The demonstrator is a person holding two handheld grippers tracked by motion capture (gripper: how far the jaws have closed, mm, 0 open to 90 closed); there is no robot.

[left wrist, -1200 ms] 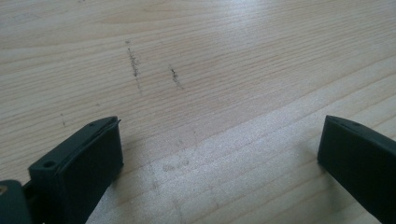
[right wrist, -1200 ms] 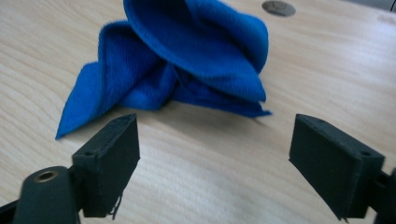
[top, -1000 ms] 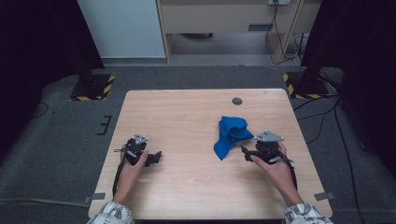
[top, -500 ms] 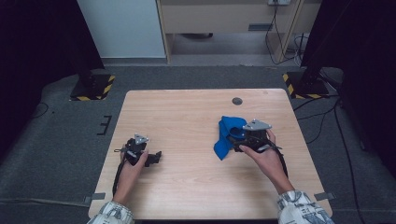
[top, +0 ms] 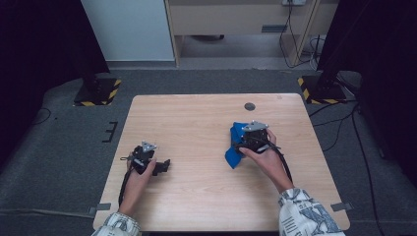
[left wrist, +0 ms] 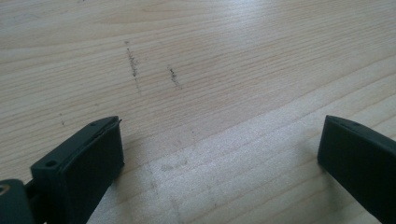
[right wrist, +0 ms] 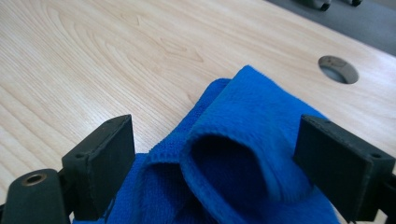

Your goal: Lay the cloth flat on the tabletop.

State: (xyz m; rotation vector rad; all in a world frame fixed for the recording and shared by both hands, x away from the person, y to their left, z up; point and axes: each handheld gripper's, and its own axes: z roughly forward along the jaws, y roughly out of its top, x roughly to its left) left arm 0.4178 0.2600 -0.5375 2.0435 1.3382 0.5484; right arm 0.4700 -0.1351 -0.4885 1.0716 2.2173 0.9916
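Note:
A crumpled blue cloth [top: 233, 155] lies on the right half of the wooden table [top: 196, 118]. My right gripper [top: 244, 136] sits over the cloth, held by a hand in a patterned sleeve. In the right gripper view, a raised fold of the cloth [right wrist: 252, 116] lies between the two black jaws of that gripper [right wrist: 215, 123]. The jaws have just been opening and stand wide, not pressing on the fold. My left gripper [top: 164, 165] rests low on the left half of the table. Its jaws [left wrist: 222, 126] are open over bare wood.
A round cable hole [top: 250, 106] sits near the table's far edge, beyond the cloth, and also shows in the right gripper view [right wrist: 338, 69]. Grey floor surrounds the table, with two stand bases marked in yellow and black [top: 98, 92] at the far corners.
My right gripper has moved left across the table, from just right of the blue cloth to over it. The left gripper has stayed where it was.

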